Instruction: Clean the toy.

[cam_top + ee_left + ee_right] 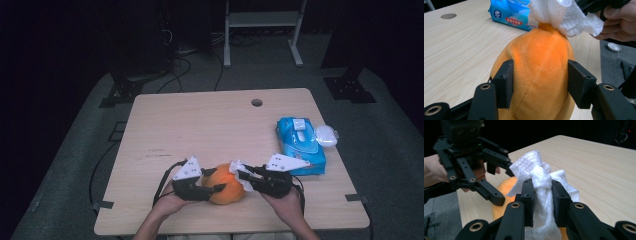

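Note:
An orange plush toy rests on the wooden table near its front edge. My left gripper comes at it from the left and is shut on it. In the left gripper view both pads press into the sides of the plush. My right gripper reaches in from the right, shut on a bunched white wipe. In the right gripper view the wipe is pinched between the jaws of the right gripper. It lies against the top end of the plush, with the left gripper beyond.
A blue pack of wet wipes lies at the table's right edge, with a small clear round lid beside it. A cable hole sits near the far edge. Cables trail off the table's left front.

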`<state>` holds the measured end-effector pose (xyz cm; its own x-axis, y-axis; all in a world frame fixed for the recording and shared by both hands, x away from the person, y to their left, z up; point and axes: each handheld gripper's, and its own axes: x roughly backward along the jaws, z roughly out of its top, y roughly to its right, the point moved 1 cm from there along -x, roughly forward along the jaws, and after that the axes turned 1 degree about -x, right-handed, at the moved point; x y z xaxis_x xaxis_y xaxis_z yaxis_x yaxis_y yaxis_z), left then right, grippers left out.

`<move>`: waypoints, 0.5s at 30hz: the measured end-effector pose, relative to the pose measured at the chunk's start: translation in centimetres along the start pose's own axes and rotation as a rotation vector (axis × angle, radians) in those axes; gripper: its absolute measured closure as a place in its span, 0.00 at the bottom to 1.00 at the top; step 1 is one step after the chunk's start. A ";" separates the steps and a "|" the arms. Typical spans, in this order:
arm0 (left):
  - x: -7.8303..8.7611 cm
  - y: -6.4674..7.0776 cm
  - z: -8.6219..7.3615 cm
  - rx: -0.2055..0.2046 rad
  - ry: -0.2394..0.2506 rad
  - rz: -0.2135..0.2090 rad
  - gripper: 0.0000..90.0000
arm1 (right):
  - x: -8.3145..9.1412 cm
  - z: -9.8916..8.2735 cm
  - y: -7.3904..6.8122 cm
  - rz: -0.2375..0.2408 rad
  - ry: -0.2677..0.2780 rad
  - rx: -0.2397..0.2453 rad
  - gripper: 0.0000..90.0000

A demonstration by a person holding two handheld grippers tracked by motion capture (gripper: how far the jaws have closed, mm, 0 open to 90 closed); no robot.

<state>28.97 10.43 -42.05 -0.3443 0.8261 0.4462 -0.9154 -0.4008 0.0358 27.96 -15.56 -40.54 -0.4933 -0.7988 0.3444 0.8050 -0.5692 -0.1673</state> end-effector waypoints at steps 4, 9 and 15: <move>-0.2 0.4 0.4 -0.020 -0.010 0.005 0.49 | 0.1 0.6 -1.5 0.009 0.012 0.054 0.82; 0.1 0.6 0.6 -0.011 0.001 -0.011 0.50 | -0.4 0.5 -1.8 0.007 -0.012 0.084 0.82; -0.1 0.8 0.8 -0.025 0.001 -0.024 0.50 | -0.3 0.6 -2.0 0.004 -0.010 0.079 0.82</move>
<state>28.44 9.69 -41.40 -0.3229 0.8357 0.4442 -0.9282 -0.3713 0.0238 26.67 -14.02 -39.75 -0.4873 -0.7988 0.3527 0.8305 -0.5488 -0.0953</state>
